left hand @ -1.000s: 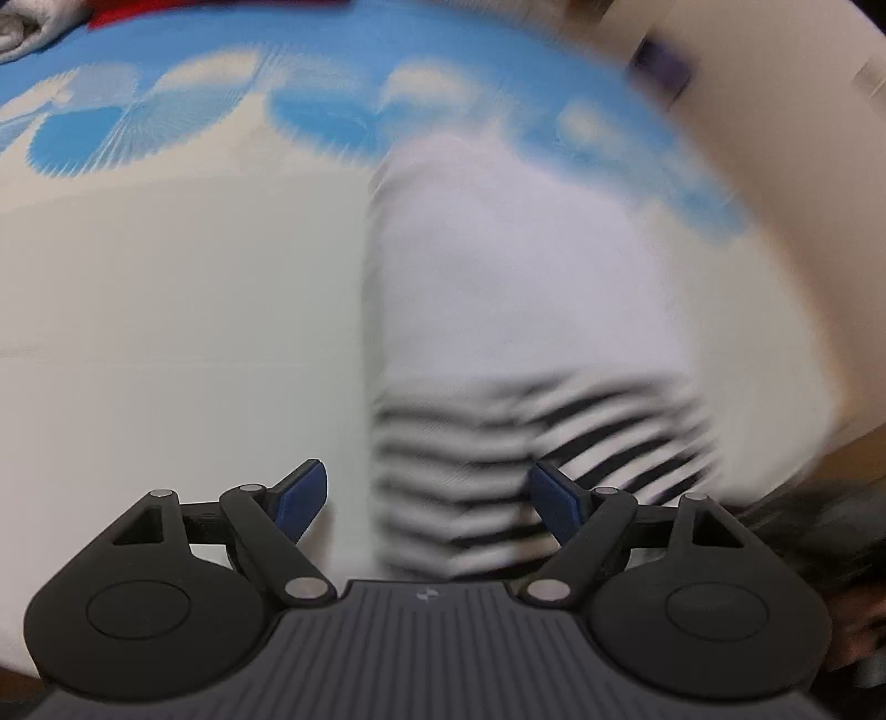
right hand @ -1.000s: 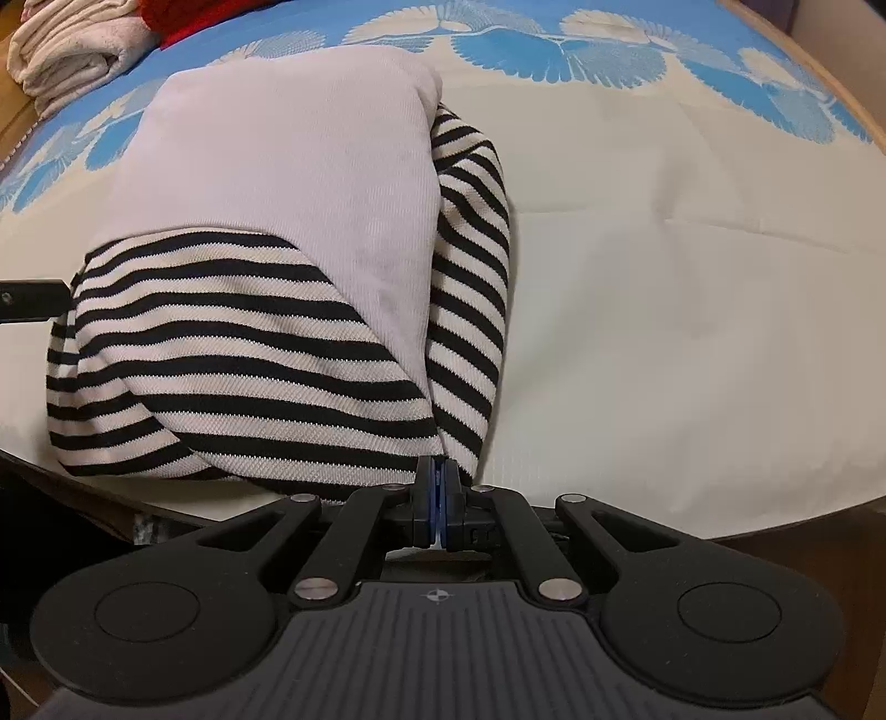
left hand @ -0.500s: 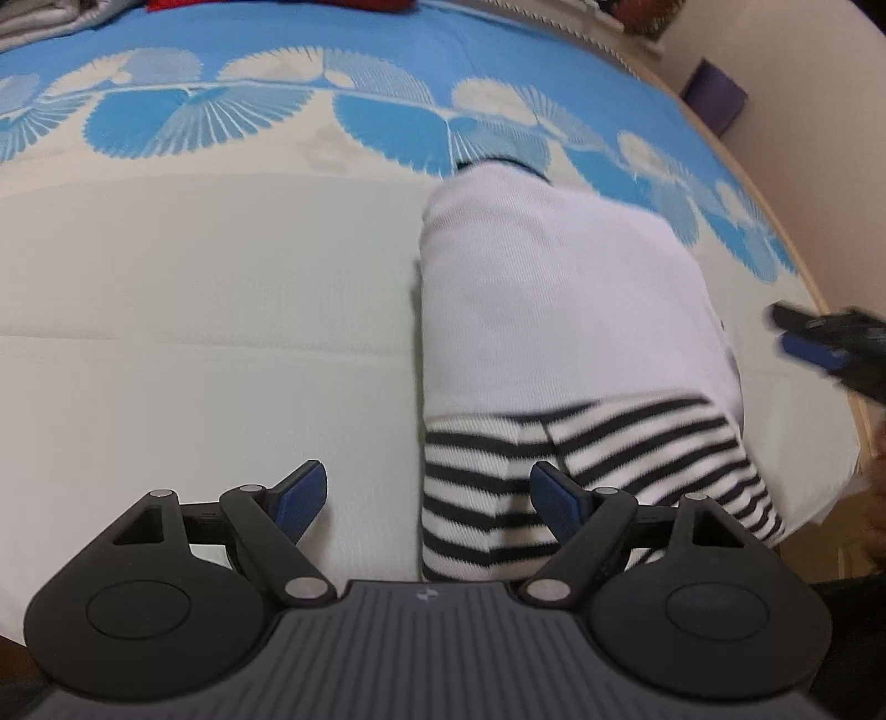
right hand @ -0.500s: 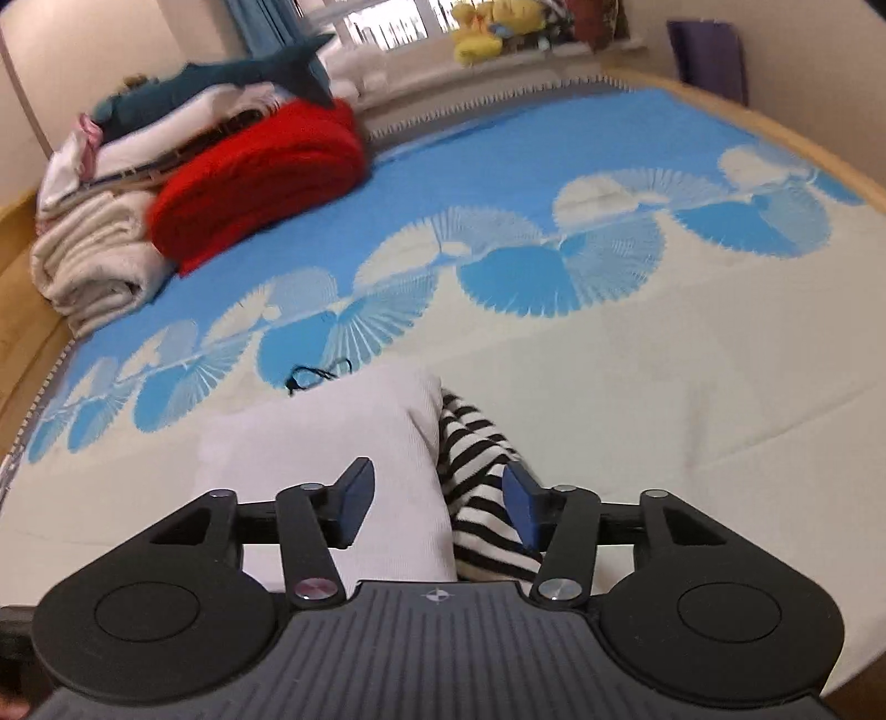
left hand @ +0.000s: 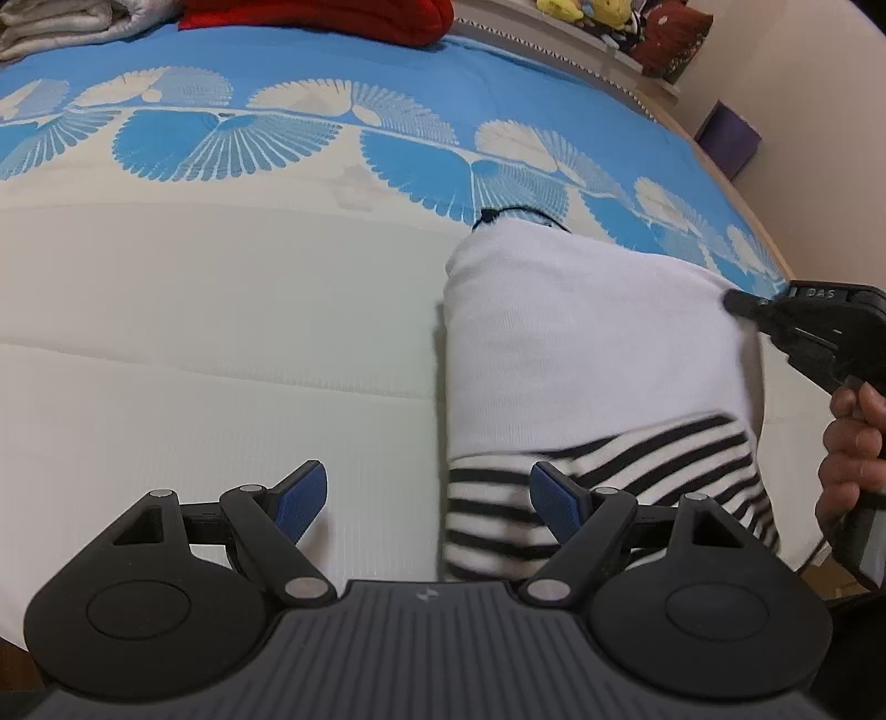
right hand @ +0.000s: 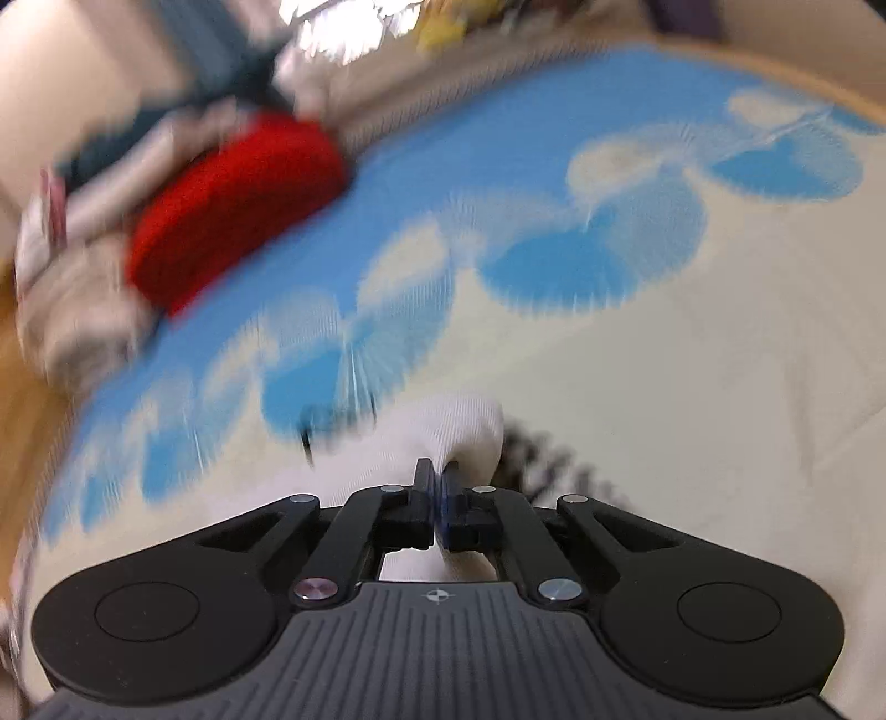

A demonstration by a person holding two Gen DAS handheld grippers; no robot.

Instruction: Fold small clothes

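Nearest, at the bottom of the left wrist view, the left tongs (left hand: 429, 495) stand spread wide with nothing between the blue pads; one pad hangs over the bare cream part of the bed (left hand: 194, 387), the other over the striped end of the garment. That folded white knit garment with black-and-white striped sleeves (left hand: 581, 343) lies right of centre on the bed, the stripes toward the bottom of the frame. At its far right corner the right tongs (right hand: 437, 498) are pressed together and appear to pinch the white fabric; that view is blurred, so how much cloth they hold I cannot tell. Farther off, a red folded knit (left hand: 332, 16) and pale folded linens (left hand: 72, 27) sit along the top edge.

The risk, as I judge it: a thin corner pinch could slip, or drag the whole bundle and undo the fold, since nothing pins the striped end.
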